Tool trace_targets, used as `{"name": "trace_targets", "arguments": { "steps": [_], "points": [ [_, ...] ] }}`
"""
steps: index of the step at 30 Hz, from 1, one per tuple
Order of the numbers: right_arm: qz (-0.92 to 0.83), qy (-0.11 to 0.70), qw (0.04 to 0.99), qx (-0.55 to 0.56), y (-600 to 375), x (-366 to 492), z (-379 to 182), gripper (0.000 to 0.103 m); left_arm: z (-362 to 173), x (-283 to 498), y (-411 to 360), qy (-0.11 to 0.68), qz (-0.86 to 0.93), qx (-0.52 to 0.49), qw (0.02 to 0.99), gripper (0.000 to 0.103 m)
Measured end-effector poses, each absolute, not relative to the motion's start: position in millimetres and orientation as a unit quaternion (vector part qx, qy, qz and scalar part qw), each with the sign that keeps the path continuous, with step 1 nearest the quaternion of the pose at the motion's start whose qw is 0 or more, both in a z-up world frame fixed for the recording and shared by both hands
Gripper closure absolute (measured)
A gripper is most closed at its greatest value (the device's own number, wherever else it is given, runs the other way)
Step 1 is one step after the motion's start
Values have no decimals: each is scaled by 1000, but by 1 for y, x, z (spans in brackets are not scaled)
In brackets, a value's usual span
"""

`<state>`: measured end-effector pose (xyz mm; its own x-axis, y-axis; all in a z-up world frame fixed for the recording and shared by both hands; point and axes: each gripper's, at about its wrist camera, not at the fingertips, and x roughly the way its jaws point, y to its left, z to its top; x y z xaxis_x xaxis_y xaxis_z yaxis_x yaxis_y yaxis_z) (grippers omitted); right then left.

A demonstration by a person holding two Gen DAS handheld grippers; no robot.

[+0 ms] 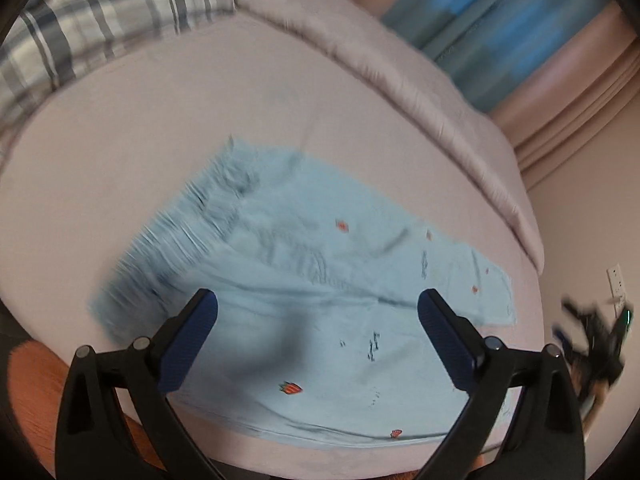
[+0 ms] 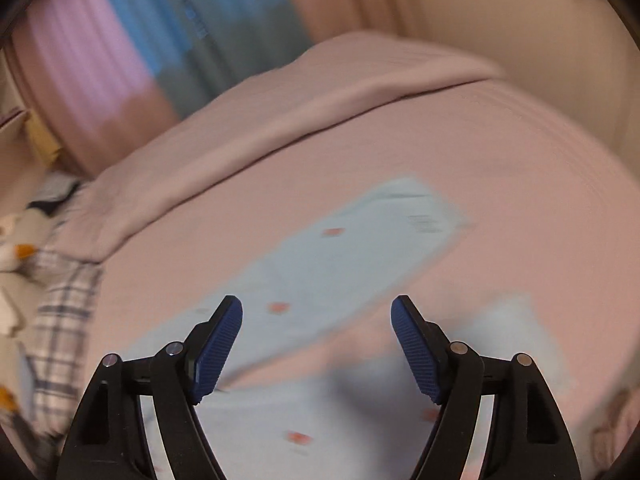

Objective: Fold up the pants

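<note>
1. The left gripper (image 1: 318,308) stands wide open above the pants (image 1: 320,280), with nothing between its blue pads (image 1: 188,344) and no cloth touching them.
2. The right gripper (image 2: 316,316) is also spread wide and empty; its pads (image 2: 218,344) hang clear of the fabric below.
3. The pants (image 2: 340,256), light blue with small red marks, lie released on the pink bed (image 1: 120,128), spread across its near part.
4. In the left view the waistband (image 1: 168,240) sits to the left, gathered and blurred, and the legs run off to the right, one lying over the other.
5. In the right view a leg stretches up and to the right ahead of the jaws, with more blue cloth beneath and to the right of them.
6. A folded pink blanket (image 1: 400,80) lies along the far edge of the bed, well apart from the pants.
7. A plaid pillow (image 1: 80,20) rests at the far left corner.
8. Striped curtains (image 1: 500,20) hang behind the bed.
9. Both views are blurred.
</note>
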<state>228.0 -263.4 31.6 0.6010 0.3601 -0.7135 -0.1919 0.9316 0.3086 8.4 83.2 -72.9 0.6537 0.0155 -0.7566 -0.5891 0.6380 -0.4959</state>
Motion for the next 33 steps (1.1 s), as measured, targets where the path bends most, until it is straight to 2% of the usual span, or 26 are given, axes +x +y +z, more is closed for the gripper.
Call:
{"name": "trace_targets", "arguments": {
  "steps": [6,9,11,13,16,20,21,22,24,27,29,31,33],
  "points": [
    [140,510,842,105,-177,317,-14,27,-114,21,71,423,176,-390,799,16],
    [100,542,830,81,-147,351,-41,27,-126,19,69,437,180,-392,790,35],
    [78,555,825,76,-134,371,-57,28,-133,18,70,447,178,-396,782,57],
    [58,563,821,75,-131,389,-69,30,-141,14,73,450,186,-409,771,64],
    [11,572,818,66,-129,408,-87,36,-148,10,76,448,188,-423,765,67],
    [-26,584,810,53,-130,419,-110,50,-147,7,74,447,190,-423,765,66],
    [-31,581,812,51,-131,418,-113,59,-146,4,72,447,191,-422,765,65],
    [-36,574,817,48,-132,416,-113,74,-145,4,72,449,191,-421,765,65],
    [-37,564,824,43,-133,409,-111,95,-143,5,71,451,188,-423,763,64],
    [8,538,841,55,-144,384,-91,98,-136,12,77,451,171,-437,759,56],
    [40,512,855,75,-161,358,-70,98,-123,14,77,436,165,-444,765,32],
    [85,483,867,93,-181,317,-47,98,-104,17,75,406,167,-437,785,17],
    [115,460,873,113,-199,275,-35,98,-88,25,73,377,168,-429,804,13]
  ]
}}
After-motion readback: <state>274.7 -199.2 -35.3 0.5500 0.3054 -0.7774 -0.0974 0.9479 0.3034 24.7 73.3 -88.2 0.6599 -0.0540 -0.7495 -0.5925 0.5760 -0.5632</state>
